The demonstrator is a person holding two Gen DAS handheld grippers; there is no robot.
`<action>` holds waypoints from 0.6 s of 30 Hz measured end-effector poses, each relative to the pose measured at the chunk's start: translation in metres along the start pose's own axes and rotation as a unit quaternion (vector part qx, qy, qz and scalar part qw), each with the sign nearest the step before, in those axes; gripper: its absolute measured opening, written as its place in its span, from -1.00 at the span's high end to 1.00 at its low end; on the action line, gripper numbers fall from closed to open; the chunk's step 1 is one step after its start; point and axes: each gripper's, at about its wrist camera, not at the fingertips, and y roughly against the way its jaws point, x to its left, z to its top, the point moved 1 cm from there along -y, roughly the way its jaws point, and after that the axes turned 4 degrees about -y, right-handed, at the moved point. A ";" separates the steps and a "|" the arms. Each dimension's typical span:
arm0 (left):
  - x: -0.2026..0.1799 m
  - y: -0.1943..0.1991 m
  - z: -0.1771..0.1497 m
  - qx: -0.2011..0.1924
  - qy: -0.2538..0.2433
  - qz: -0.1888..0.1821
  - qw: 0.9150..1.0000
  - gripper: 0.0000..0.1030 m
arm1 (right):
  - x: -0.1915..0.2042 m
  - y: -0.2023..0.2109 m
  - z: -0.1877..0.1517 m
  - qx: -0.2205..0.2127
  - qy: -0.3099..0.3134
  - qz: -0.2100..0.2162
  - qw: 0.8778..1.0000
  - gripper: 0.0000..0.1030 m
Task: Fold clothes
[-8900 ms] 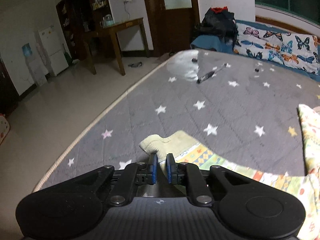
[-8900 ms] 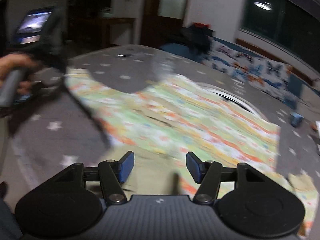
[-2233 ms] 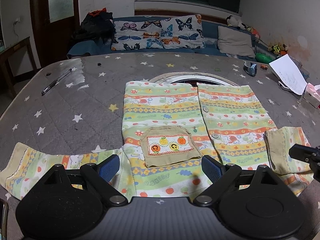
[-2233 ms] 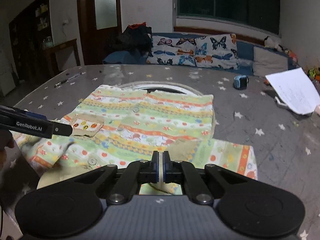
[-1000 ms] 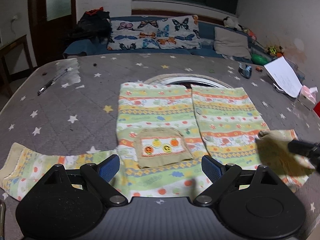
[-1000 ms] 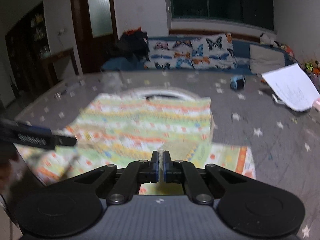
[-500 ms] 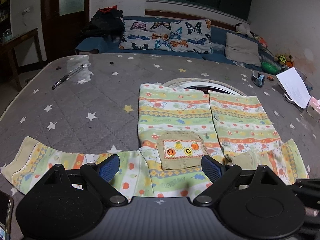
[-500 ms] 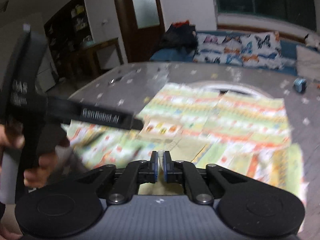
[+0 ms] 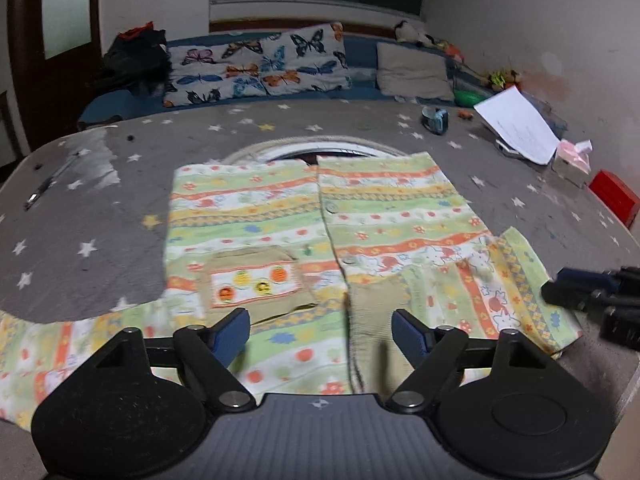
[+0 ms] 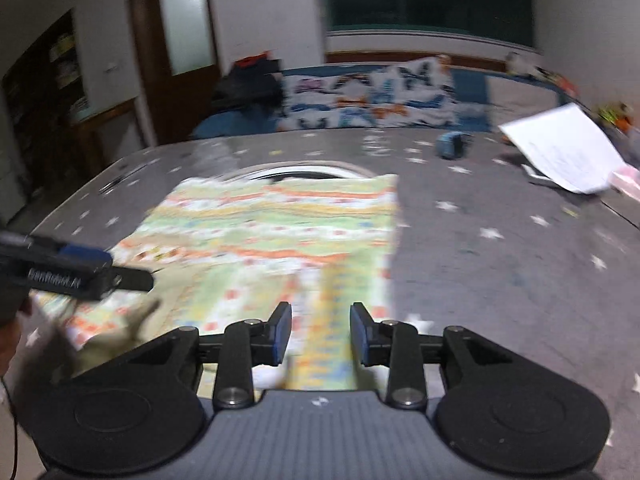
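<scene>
A striped, colourful button shirt (image 9: 384,208) lies face up on the grey star-print mat (image 9: 88,236), with a tan chest pocket (image 9: 256,280). Its right sleeve (image 9: 472,292) is folded inward over the lower front, and its tan cuff (image 9: 376,320) lies near the middle. The other sleeve (image 9: 60,344) stretches out flat to the left. My left gripper (image 9: 320,332) hovers open over the shirt's near edge, holding nothing. My right gripper (image 10: 320,334) is open just above the folded sleeve (image 10: 332,312); it also shows at the right edge as the right gripper (image 9: 592,296). The right wrist view is motion-blurred.
A white ring (image 9: 312,148) peeks out from under the shirt's far edge. A pen (image 9: 40,192) lies far left. A blue object (image 9: 436,118), a sheet of paper (image 9: 516,128), a pink-white box (image 9: 572,160) and a red box (image 9: 614,196) lie at the right. Butterfly pillows (image 9: 256,66) line the back.
My right gripper, shut on the right sleeve before, carried it inward over the shirt front and has opened, leaving it lying folded. My left gripper stayed open and shifted slightly.
</scene>
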 end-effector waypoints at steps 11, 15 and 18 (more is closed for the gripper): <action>-0.028 -0.009 -0.001 0.007 -0.042 -0.033 0.999 0.78 | -0.015 -0.010 -0.009 0.006 -0.008 -0.015 1.000 0.13; -0.019 0.005 0.004 -0.014 -0.027 -0.025 0.999 0.86 | -0.011 -0.013 -0.009 0.005 -0.002 -0.017 1.000 0.06; -0.006 0.019 0.007 -0.032 -0.010 -0.012 0.999 0.86 | -0.012 -0.012 -0.006 0.001 -0.001 -0.019 1.000 0.04</action>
